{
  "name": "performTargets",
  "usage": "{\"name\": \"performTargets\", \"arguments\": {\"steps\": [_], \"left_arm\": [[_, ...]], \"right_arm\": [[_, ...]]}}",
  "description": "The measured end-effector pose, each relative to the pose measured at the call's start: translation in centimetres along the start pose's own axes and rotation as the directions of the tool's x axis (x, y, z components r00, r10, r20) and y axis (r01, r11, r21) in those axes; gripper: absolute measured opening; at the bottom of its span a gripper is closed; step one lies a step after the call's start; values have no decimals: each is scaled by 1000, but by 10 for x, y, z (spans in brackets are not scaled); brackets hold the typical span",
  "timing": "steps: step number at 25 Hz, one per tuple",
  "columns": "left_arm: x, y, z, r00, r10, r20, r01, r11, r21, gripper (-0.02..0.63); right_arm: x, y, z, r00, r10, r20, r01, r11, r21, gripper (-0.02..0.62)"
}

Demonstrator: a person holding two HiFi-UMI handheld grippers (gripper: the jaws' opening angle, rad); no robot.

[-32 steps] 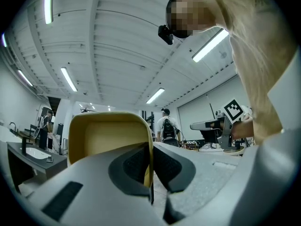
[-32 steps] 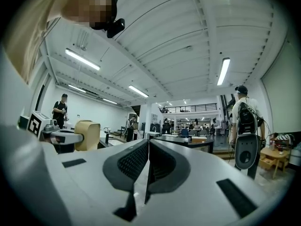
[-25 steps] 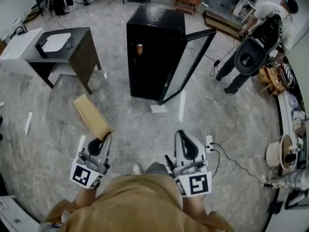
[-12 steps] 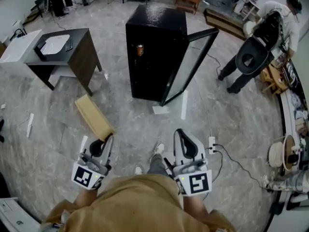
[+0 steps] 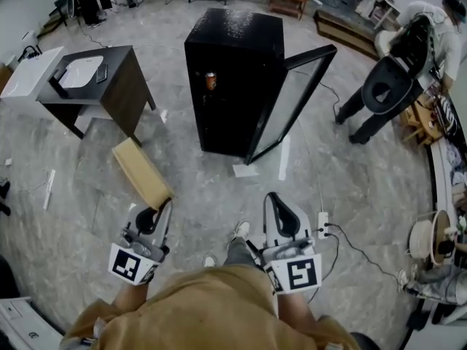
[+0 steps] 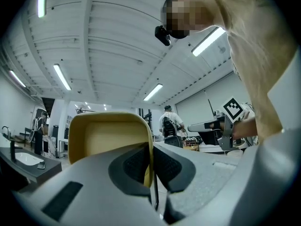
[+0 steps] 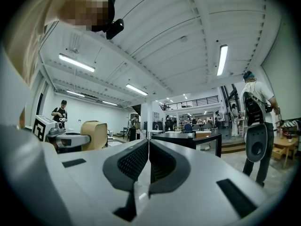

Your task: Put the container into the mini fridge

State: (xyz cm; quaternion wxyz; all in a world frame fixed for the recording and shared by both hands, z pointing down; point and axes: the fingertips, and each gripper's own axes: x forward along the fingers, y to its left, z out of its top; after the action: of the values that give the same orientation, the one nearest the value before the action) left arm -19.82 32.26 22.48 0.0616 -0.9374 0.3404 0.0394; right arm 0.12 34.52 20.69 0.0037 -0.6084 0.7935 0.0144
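Head view: mini fridge (image 5: 232, 79) nearer; container (image 5: 142, 173) held.

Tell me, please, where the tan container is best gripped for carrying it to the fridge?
Grip its thin side wall, coming over the rim from the open side. The container is a shallow tray: its upright wall fits between the jaws, while the body looks too wide. The left gripper is shut on that wall.

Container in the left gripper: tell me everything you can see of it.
The container is a shallow tan tray with rounded corners and a raised rim, plastic-looking, apparently empty. The left gripper pinches its rim, holding it out above the floor, well short of the open mini fridge.
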Motion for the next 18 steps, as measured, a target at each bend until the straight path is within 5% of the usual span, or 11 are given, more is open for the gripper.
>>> {"name": "performTargets", "arguments": {"steps": [18], "left_arm": [[160,52,-9,998,68,-13,-69,998,-3,5]], "right_arm": [[141,-121,8,996,87,18,-88,996,17,3]]}}
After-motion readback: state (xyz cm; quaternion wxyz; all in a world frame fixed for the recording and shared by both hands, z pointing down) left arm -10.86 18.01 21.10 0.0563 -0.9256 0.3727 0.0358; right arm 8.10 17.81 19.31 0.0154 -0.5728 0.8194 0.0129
